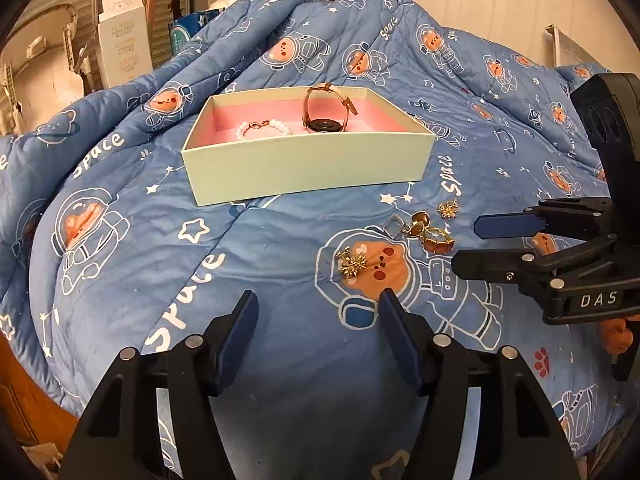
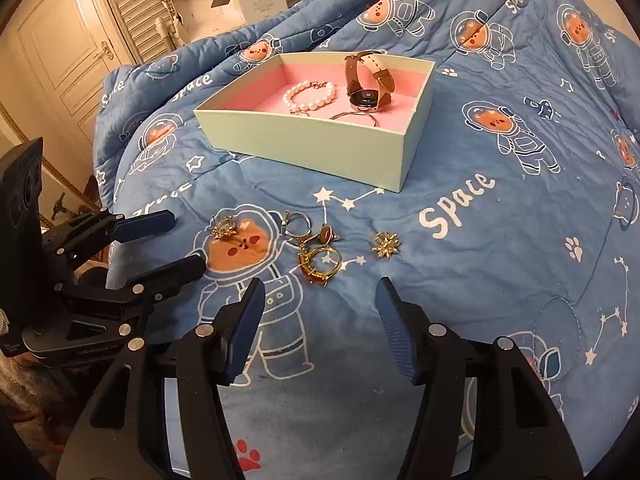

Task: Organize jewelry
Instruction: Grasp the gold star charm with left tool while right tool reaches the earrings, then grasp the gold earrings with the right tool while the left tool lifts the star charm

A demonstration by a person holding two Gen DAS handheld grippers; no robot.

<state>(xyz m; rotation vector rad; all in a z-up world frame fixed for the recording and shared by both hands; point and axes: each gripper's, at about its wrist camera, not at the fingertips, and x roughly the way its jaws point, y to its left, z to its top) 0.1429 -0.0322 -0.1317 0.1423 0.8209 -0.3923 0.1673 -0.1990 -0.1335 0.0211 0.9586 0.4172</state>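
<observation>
A pale green box (image 1: 308,160) (image 2: 320,144) with a pink lining sits on the blue quilt. It holds a pearl bracelet (image 1: 260,126) (image 2: 308,96), a brown-strap watch (image 1: 326,110) (image 2: 366,80) and a thin ring (image 2: 352,116). In front of it lie loose pieces: a gold earring (image 1: 352,264) (image 2: 224,230), a gold star earring (image 1: 448,209) (image 2: 385,249), silver rings (image 1: 394,225) (image 2: 298,222) and amber-stone gold rings (image 1: 430,234) (image 2: 320,264). My left gripper (image 1: 318,300) (image 2: 182,238) is open and empty just short of the gold earring. My right gripper (image 2: 322,286) (image 1: 466,242) is open and empty beside the amber rings.
The blue space-print quilt (image 1: 120,280) (image 2: 500,280) covers the bed and bunches up behind the box. A white carton (image 1: 124,40) and shelving stand at the back left. A white door (image 2: 68,40) and louvred panel are at the left of the right wrist view.
</observation>
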